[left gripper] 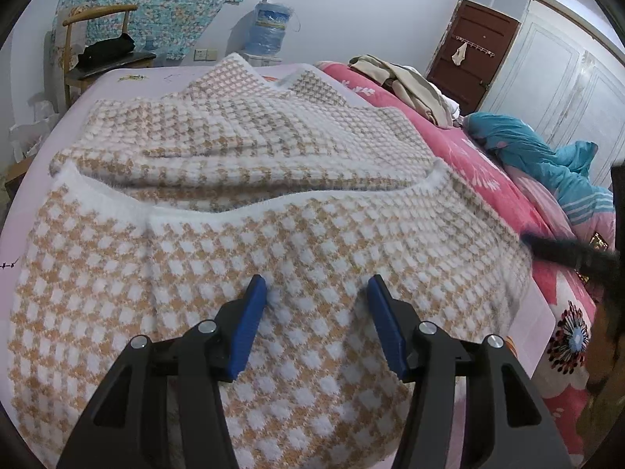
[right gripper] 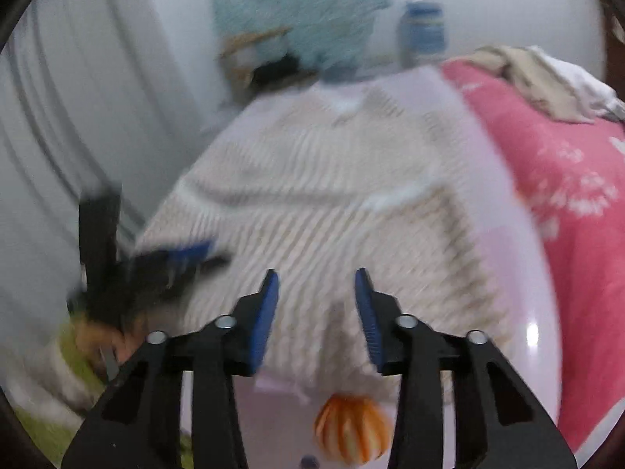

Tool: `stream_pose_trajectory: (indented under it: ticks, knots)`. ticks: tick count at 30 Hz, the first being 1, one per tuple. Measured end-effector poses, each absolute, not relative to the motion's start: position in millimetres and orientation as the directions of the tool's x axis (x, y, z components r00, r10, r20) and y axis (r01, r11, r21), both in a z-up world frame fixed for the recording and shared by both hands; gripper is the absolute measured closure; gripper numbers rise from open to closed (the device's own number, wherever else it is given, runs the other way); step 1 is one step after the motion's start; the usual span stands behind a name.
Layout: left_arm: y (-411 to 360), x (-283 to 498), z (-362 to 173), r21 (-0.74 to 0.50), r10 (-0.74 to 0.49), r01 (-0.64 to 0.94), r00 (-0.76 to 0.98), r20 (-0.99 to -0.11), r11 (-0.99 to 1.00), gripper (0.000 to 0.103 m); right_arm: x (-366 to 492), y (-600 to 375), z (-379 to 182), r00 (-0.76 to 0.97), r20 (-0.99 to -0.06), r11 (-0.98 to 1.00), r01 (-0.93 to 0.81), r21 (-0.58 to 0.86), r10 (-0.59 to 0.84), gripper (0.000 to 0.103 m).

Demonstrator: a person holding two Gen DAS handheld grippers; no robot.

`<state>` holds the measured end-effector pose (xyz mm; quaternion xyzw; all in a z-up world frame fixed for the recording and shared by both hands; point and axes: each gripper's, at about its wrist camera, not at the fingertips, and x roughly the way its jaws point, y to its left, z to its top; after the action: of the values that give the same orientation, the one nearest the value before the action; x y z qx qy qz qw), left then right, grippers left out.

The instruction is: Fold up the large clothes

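Lilac bed (left gripper: 117, 78) carries one checked sweater (left gripper: 273, 215); two grippers, fingers apart.

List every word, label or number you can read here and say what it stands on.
None can be read.
Water jug: its blue label has white marks, too small to make out.
Lilac bedsheet: small embroidered marks, too small to read.
The right wrist view is too blurred for any text.

Pink quilt (left gripper: 465, 179), water jug (left gripper: 270, 27)

Left hand-held gripper (left gripper: 317, 288) spread; right hand-held gripper (right gripper: 317, 282) apparently spread, blurred.
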<state>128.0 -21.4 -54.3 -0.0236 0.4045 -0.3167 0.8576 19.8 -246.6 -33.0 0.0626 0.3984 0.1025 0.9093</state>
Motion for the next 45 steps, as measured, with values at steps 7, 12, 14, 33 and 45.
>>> stream_pose_trajectory:
  ticks: [7,12,14,33,45]
  knots:
    - [-12.8,116.7,-38.8,-0.272,-0.554,0.522,0.521,-0.649,0.809,0.053,39.2,-245.8,-86.8,0.585,-0.805,0.993,-0.01,0.115,0.099,0.096]
    - [-17.2,68.5,-10.9,-0.278,-0.713,0.719,0.412,-0.567,0.637,0.053,44.1,-239.2,-87.8,0.591,-0.804,0.998,-0.014,0.068,0.063,0.096]
    - [-30.1,52.0,-19.2,-0.267,-0.717,0.76,0.346,-0.605,0.592,0.053,41.8,-236.0,-88.8,0.592,-0.802,0.996,-0.009,0.087,0.075,0.096]
    - [-14.3,71.6,-58.9,-0.396,-0.713,0.651,0.336,-0.615,0.648,0.057,52.9,-194.5,-83.1,0.575,-0.785,0.971,-0.19,0.146,0.231,0.09]
    - [44.3,84.3,-64.6,-0.389,-0.637,0.537,0.419,-0.647,0.749,0.06,50.5,-182.7,-61.8,0.606,-0.774,0.976,-0.208,0.07,0.185,0.088]
